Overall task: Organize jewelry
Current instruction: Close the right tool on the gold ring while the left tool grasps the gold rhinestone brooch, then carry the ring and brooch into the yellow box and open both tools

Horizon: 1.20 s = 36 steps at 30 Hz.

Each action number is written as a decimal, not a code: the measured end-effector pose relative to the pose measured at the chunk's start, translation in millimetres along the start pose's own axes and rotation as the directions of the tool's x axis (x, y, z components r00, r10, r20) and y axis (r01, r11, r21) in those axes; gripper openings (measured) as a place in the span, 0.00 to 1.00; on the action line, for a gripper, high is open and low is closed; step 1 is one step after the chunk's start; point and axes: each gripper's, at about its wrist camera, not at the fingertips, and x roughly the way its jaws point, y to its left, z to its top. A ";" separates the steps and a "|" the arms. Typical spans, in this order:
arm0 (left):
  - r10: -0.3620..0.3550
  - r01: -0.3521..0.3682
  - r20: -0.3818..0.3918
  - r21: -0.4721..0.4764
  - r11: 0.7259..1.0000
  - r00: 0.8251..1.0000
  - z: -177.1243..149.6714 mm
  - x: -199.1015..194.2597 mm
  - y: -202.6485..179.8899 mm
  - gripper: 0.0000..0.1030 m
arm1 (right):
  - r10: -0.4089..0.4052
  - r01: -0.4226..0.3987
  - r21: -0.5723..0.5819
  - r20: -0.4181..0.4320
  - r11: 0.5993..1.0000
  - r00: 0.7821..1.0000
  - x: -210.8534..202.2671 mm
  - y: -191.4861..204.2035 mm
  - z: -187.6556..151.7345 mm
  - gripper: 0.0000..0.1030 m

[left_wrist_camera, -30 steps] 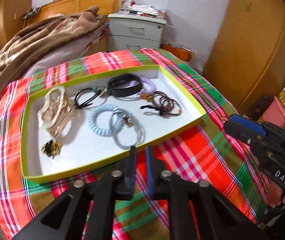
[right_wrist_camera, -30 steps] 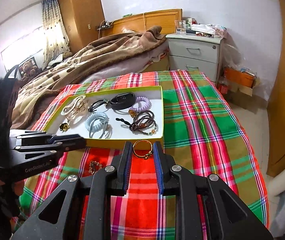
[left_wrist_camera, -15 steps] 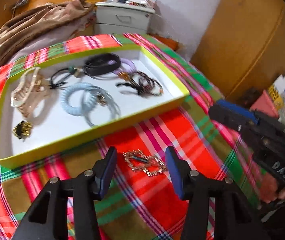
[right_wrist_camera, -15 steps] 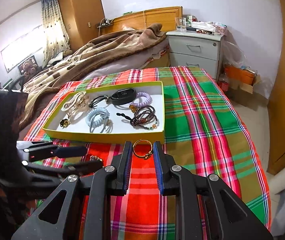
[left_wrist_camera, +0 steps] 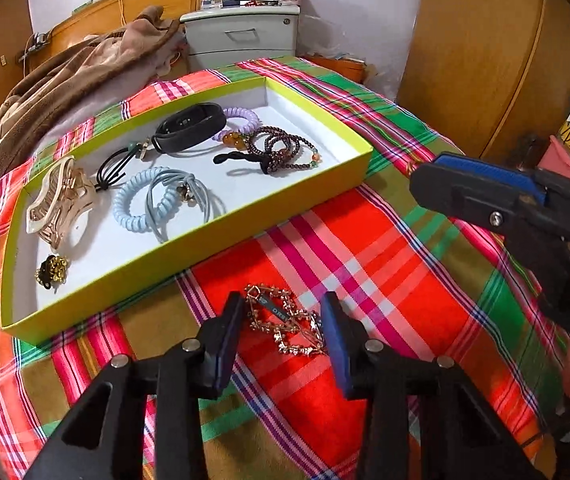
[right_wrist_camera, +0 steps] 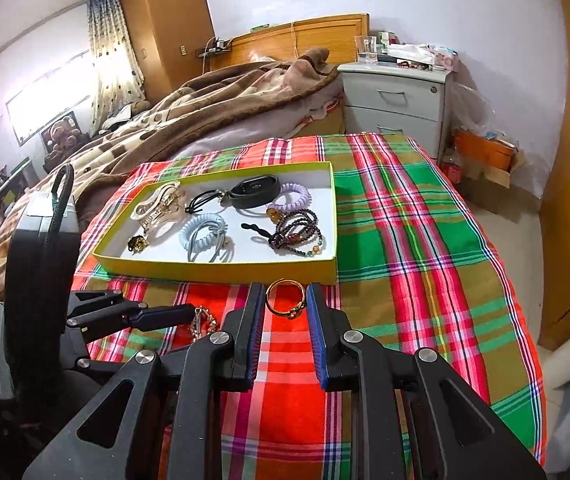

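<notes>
Jewelry tray (left_wrist_camera: 317, 196) sits on plaid cloth (left_wrist_camera: 385, 264); left tool (left_wrist_camera: 281, 316) spread, right tool (right_wrist_camera: 285, 304) pinching gold ring (right_wrist_camera: 285, 298).

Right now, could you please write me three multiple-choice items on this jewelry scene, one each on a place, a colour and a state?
1. Where does the gold chain bracelet lie?
A. inside the tray
B. on the plaid cloth in front of the tray
C. on the nightstand

2. What colour are the outer walls of the tray?
A. yellow-green
B. blue
C. brown

3. How does the left gripper stand?
A. shut on the black wristband
B. shut with nothing in it
C. open, a finger on each side of the bracelet

Answers:
1 B: the bracelet rests on the plaid cloth, outside the tray's near wall.
2 A: the tray's rim and walls show yellow-green around a white floor.
3 C: a wide gap shows between the fingers; the black wristband lies in the tray.
</notes>
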 end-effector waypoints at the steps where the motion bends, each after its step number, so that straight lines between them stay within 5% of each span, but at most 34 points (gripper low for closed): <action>1: -0.003 0.003 0.003 -0.007 1.000 1.000 -0.7 -0.7 1.5 0.40 | -0.001 0.001 0.000 0.002 1.000 1.000 -0.2 0.5 0.4 0.21; 9: -0.004 0.006 0.069 -0.026 1.000 0.998 8.0 -23.0 12.0 0.40 | -0.007 0.007 -0.013 0.009 1.000 1.000 3.5 4.0 11.8 0.21; 21: 0.141 -0.115 0.164 -0.160 0.980 0.976 36.4 -44.2 78.7 0.40 | 0.026 -0.027 -0.046 -0.020 0.999 0.999 51.9 17.1 50.0 0.21; 36: 0.148 -0.126 0.069 -0.260 0.957 0.987 34.8 -1.7 115.4 0.40 | -0.001 -0.016 -0.116 -0.146 0.993 0.989 106.9 27.2 47.1 0.21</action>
